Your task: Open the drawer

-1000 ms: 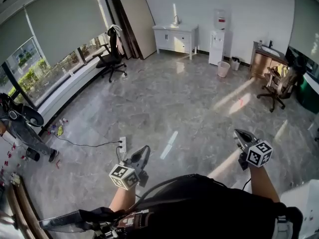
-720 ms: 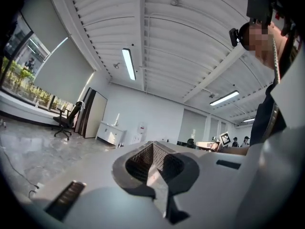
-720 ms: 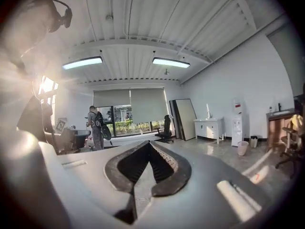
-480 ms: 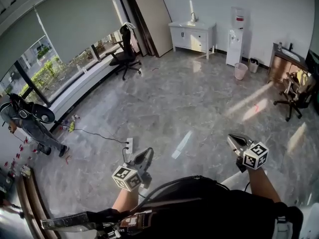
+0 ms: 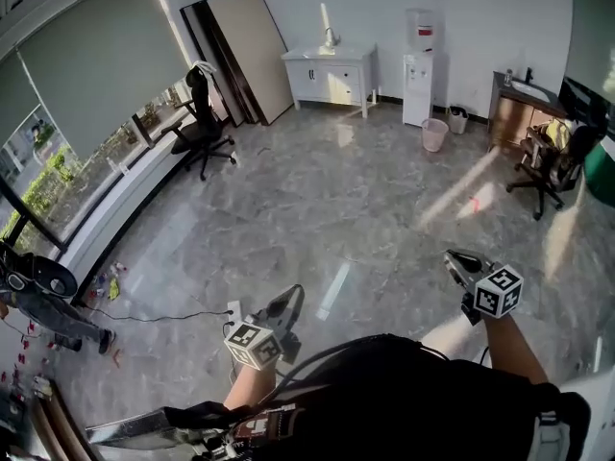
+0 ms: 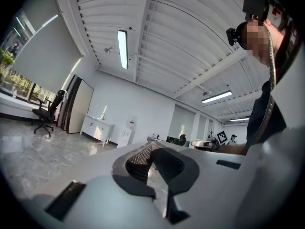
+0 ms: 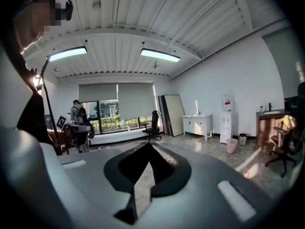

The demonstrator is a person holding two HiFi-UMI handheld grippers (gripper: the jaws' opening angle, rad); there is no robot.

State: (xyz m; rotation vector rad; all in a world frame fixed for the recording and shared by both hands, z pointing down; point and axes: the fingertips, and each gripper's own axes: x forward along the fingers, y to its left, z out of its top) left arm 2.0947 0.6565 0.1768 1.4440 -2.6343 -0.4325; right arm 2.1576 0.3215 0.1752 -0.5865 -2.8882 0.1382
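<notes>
Nearest, the left gripper (image 5: 288, 301) and right gripper (image 5: 454, 257) are held out above a glossy grey marble floor (image 5: 317, 200), each with its jaws closed tip to tip on nothing. Just left of the left gripper, a white power strip (image 5: 233, 310) lies on the floor. Further off at left, a black office chair (image 5: 202, 123) stands by the windows. Against the far wall stand leaning boards (image 5: 240, 51), a white cabinet (image 5: 329, 75), a water dispenser (image 5: 418, 65) and a pink bin (image 5: 434, 134). The cabinet front looks flat and closed, but it is too small to pick out the drawer.
</notes>
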